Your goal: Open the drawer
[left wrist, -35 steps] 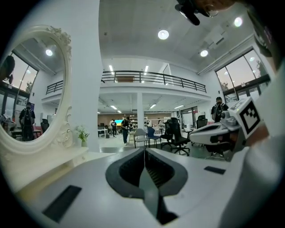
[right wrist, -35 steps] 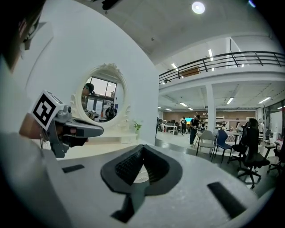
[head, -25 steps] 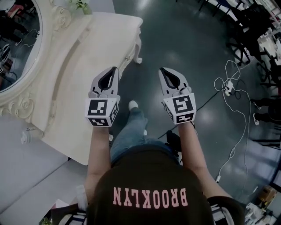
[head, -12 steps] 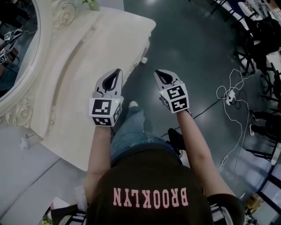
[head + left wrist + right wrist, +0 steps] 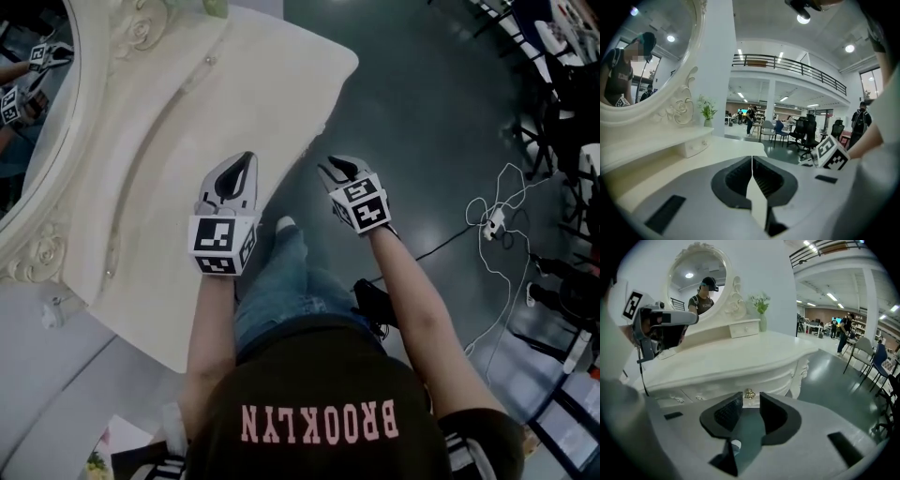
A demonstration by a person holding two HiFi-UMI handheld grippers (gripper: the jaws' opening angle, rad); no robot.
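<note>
Step in hand: approach, lining up on the drawer handle; drawer is shut, nothing gripped yet

Right gripper is just off the front edge of the white vanity desk, forearm stretched out, pointing forward and down at the desk front. Its fingers have just been opening and stand spread, with nothing between them

In the right gripper view the gold knob sits just past the fingertips, centred on the gap, on the front drawer under the desk top. No contact as far as I can tell

Next move: ease in so the fingers straddle the knob, close on it, pull straight back toward the person. Knob looks small and ornate, so a shallow pinch may slip

Left gripper hovers over the desk's front edge, near level, fingers pressed together, empty, idle. Oval mirror at the desk's back
</note>
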